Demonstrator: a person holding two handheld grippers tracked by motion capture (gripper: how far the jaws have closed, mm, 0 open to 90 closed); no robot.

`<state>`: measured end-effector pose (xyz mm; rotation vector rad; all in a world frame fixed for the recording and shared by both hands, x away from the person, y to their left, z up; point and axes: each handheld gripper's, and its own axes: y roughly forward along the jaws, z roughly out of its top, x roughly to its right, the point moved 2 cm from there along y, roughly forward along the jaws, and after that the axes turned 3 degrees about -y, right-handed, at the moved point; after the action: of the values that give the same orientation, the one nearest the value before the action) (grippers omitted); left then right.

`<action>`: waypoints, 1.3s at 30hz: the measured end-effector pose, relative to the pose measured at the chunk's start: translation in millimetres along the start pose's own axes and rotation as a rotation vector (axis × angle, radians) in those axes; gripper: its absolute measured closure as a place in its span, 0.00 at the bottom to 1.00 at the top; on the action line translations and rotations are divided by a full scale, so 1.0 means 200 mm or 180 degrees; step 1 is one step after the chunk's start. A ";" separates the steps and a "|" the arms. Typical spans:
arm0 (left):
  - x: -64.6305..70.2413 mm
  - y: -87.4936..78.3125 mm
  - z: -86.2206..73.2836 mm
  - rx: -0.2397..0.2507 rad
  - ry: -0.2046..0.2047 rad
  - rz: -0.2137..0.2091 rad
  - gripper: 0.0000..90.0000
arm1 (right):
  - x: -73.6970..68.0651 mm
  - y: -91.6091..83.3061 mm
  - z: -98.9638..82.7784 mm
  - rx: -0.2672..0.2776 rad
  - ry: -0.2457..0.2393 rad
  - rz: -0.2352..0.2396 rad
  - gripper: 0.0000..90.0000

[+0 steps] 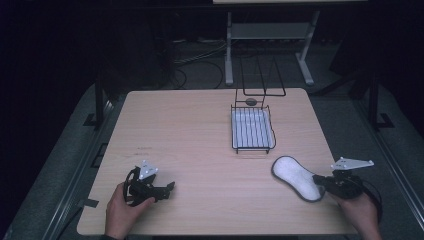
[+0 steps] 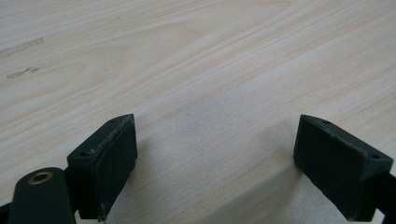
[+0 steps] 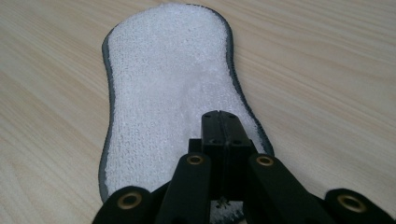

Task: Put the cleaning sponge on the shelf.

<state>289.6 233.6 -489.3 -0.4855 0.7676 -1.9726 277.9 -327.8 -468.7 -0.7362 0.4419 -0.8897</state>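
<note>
A white, peanut-shaped scrubbing pad (image 1: 296, 176) with a grey edge lies flat on the wooden table (image 1: 190, 130) at the front right. My right gripper (image 1: 317, 180) is at its near end. In the right gripper view the pad (image 3: 168, 88) stretches away from me, and the right gripper (image 3: 219, 117) has its jaws pressed together just over the pad's near part. No pad shows between the tips, and the pad's nearest end is hidden under the gripper. My left gripper (image 1: 170, 186) rests at the front left; in its own view the left gripper (image 2: 215, 154) stands wide open over bare wood.
A black wire basket (image 1: 252, 130) with a white liner stands at the table's back right, its wire handle (image 1: 262, 92) folded toward the far edge. A person's hands hold both grippers at the front edge. Table legs and cables lie on the floor beyond.
</note>
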 end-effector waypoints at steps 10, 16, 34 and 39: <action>0.00 0.00 0.00 0.0000 0.0000 0.0000 0.14 | 0.00 -0.05 0.04 0.0194 0.0075 0.0145 0.77; 0.00 0.00 0.00 0.0000 0.0001 0.0000 0.14 | 0.00 -0.04 0.10 0.0259 0.0132 0.0162 0.49; 0.00 0.00 0.00 -0.0001 0.0000 0.0000 0.14 | 0.00 0.14 0.19 -0.0069 0.0023 0.0304 0.16; 0.00 0.00 0.00 -0.0001 0.0001 0.0000 0.14 | -0.01 0.20 0.17 -0.0172 -0.0066 0.0312 0.15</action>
<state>289.7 233.7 -489.3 -0.4855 0.7681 -1.9725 319.3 -295.8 -474.1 -0.7662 0.4813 -0.7801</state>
